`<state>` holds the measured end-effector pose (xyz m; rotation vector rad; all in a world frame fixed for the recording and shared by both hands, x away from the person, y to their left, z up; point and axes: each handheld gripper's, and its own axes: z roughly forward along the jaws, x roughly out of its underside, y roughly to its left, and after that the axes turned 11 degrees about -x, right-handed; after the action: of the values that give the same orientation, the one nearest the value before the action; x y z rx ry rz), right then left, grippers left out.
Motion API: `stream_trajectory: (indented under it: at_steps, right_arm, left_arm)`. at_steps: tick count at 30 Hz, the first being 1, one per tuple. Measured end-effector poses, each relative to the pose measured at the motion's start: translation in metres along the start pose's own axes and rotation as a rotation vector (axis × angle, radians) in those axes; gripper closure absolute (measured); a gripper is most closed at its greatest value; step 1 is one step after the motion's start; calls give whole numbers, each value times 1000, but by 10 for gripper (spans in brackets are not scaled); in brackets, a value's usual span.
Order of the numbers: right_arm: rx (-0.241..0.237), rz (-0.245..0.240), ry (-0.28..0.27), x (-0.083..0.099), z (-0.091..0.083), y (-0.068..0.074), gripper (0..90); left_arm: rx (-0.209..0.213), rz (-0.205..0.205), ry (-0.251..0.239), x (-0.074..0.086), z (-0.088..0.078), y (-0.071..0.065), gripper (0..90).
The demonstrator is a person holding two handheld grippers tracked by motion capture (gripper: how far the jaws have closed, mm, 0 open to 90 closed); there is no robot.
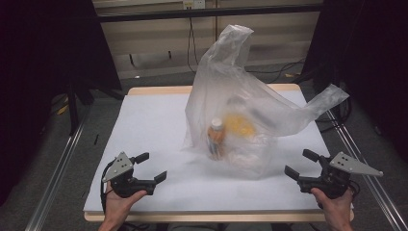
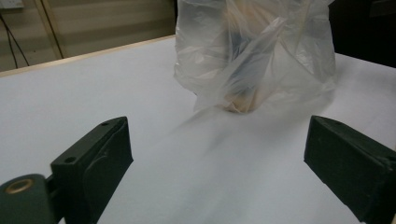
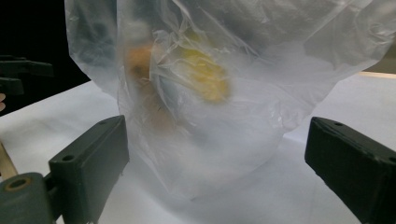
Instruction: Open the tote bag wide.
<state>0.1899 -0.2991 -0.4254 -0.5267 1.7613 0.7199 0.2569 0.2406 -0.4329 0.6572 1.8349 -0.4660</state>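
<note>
The desk (image 1: 144, 125), white on top with a wooden edge, lies under both claws. A clear plastic bag (image 1: 231, 106) stands on it, ahead of and between the two claws, well apart from each; its top rises in a peak and one handle sticks out toward the right claw's side. Through the plastic a bottle (image 1: 216, 137) with a pale cap and orange contents stands upright, nearer the left claw's side, and something yellow (image 1: 239, 124) sits beside it, too blurred to name. The left claw (image 1: 154, 167) rests low near the desk's near edge, jaws spread wide, gripping nothing. The right claw (image 1: 301, 163) is likewise released, jaws wide, pointing toward the bag.
</note>
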Motion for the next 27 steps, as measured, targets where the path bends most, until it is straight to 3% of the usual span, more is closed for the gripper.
stream_trajectory:
  at_steps: [2, 3, 5, 7, 11, 12, 13, 16, 22, 23, 25, 26, 27]
  right_arm:
    - [-6, 4, 3, 1, 1, 0, 50]
    - [-6, 4, 3, 1, 1, 0, 50]
    - [-4, 0, 13, 1, 2, -1, 50]
    - [-1, -1, 14, 0, 2, 0, 55]
    - [-2, 3, 23, 0, 3, -1, 78]
    - [0, 3, 28, 0, 4, -1, 83]
    - [-9, 9, 25, 0, 4, -2, 98]
    - [-14, 0, 32, -2, 6, -2, 132]
    - [-53, -8, 49, -5, 8, -1, 250]
    - [-60, -9, 51, -5, 8, 0, 257]
    - [-71, -17, 65, -7, 10, 2, 299]
    - [-78, -19, 71, -9, 11, 3, 324]
    - [-86, -17, 69, -10, 13, 5, 340]
  left_arm:
    - [13, -5, -8, -1, -1, 2, 66]
    - [-16, -9, -8, -1, -2, 2, 66]
    - [-12, -21, -14, -1, -3, 5, 67]
    - [-34, -15, -13, -1, -4, 6, 72]
    - [-2, -34, -15, -1, -3, 9, 104]
    - [-38, -32, -8, -1, -3, 7, 110]
    - [-12, -31, -10, -1, -3, 8, 116]
    - [-46, -11, 6, -3, -5, 7, 138]
    - [7, -12, 11, -8, -1, 0, 206]
    - [-16, -7, 19, -9, -1, -3, 216]
    - [22, -6, 14, -11, 2, -4, 220]
    - [2, 8, 26, -12, 2, -6, 236]
    - [47, -7, 20, -12, 3, -7, 257]
